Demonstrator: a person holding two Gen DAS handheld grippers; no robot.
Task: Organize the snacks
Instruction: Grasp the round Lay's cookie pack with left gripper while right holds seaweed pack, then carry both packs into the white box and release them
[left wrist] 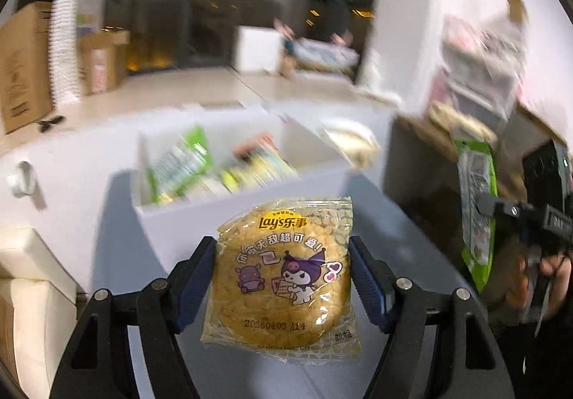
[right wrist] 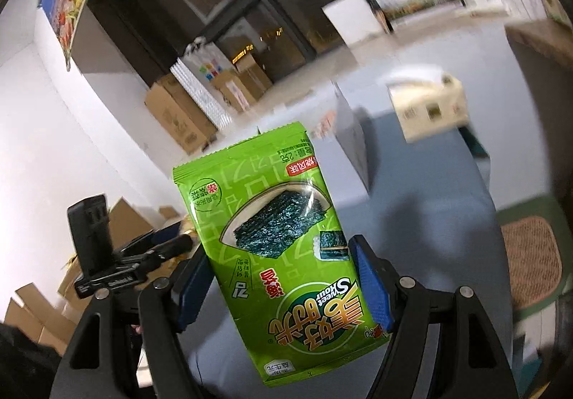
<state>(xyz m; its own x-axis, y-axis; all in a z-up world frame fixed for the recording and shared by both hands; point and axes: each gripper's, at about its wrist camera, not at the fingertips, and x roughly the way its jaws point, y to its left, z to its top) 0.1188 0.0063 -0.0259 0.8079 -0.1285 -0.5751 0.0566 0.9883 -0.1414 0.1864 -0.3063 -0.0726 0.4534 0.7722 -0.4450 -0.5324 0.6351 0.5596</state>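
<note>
Left gripper (left wrist: 283,277) clamps cracker pack (left wrist: 283,273) by its edges, lower centre; right gripper (right wrist: 283,277) grips seaweed bag (right wrist: 275,248). Both lifted, likely bound for bin (left wrist: 179,220).

Between my left tool's (left wrist: 283,277) pads sits the Lay's rice cracker packet (left wrist: 283,277), before the storage box (left wrist: 200,216) on the worktop (left wrist: 107,238). Snack packets (left wrist: 186,162) lie inside. Right of it, my right tool (right wrist: 283,277) holds the seaweed packet (right wrist: 275,248).
</note>
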